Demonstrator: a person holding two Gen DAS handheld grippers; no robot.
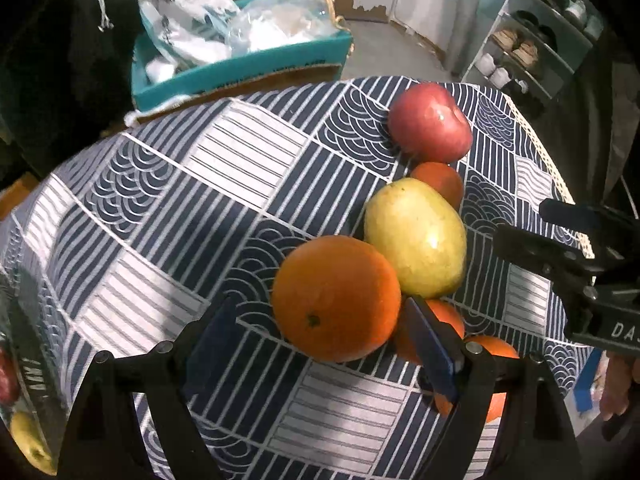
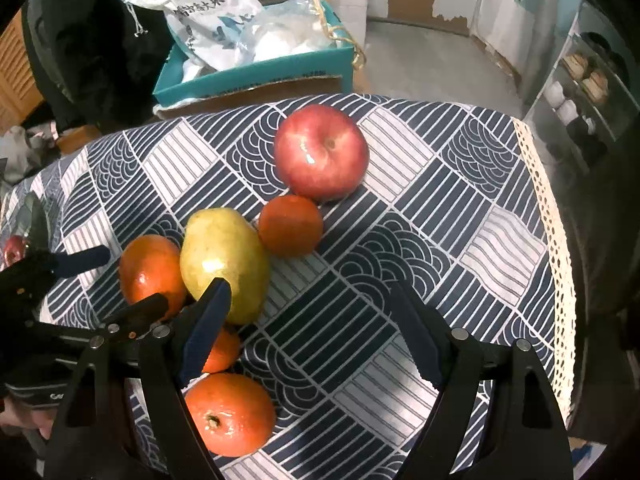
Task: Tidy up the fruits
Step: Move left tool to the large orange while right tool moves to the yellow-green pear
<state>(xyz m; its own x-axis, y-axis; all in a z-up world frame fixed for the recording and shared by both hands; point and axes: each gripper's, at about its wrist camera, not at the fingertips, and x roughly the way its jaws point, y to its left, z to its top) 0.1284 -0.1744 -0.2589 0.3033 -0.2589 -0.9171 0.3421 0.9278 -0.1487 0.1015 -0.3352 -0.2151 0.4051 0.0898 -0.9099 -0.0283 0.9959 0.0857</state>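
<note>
Left gripper (image 1: 320, 344) low over the worktop (image 1: 168, 216), jaws spread wide around a big orange (image 1: 336, 298) without clamping it; blue pads either side of the fruit, a clear gap on the left side, the right pad close to or touching the skin, cannot tell which. Right gripper (image 2: 316, 332) with jaws wide open and holding nothing, only patterned cloth between them; left pad in front of the pear (image 2: 224, 262) in its own view. Fruit in a loose diagonal line on the cloth: apple (image 2: 322, 152) farthest, then a small orange (image 2: 290, 226) just beside it, then the pear, touching the big orange; two more oranges nearer, one (image 2: 230, 414) close to the worktop's near edge, one (image 2: 224, 352) partly hidden behind the right gripper's pad. Beyond the worktop, a teal box (image 2: 256, 72) with white bags in it; shoe rack (image 1: 532, 52) at far right.
</note>
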